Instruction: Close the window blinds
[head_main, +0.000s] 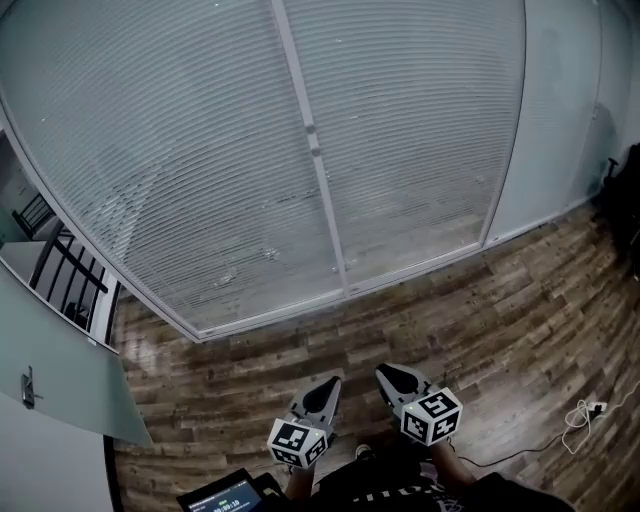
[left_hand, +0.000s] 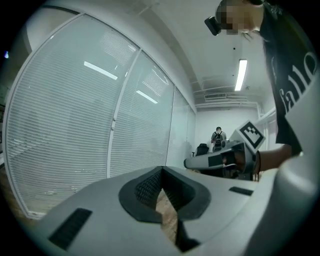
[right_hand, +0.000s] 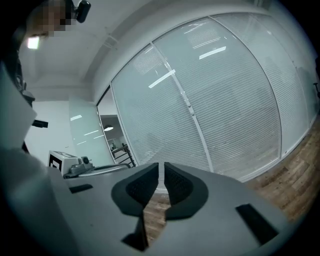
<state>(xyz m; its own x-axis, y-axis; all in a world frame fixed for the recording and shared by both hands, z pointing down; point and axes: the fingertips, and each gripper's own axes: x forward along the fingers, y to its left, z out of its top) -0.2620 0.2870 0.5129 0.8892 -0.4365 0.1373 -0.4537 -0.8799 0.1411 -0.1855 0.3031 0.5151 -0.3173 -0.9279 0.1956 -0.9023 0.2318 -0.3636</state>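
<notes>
The left gripper (left_hand: 161, 172) is holding its jaws fully together, tips touching, gripping nothing. The right gripper (right_hand: 161, 167) is keeping its jaws a narrow slit apart, also gripping nothing. Both are hovering low, side by side and just apart, pointing toward the blinds (head_main: 200, 150), which are hanging well ahead of them. The blinds are covering 2 tall glass panes down to the bottom frame, with a white mullion (head_main: 312, 150) running between the panes. Only a stretch of wooden floor (head_main: 450, 310) is lying between the grippers and the blinds. To the left, a glass panel (head_main: 60, 370) with a small handle is standing at an angle, and a black railing (head_main: 62, 272) is showing behind it. A white cable (head_main: 580, 420) is lying coiled on the floor at the right. A small screen (head_main: 225, 492) is glowing near the person's feet. In the left gripper view a person (left_hand: 218, 137) is standing far off down the room under a ceiling light (left_hand: 241, 75).
</notes>
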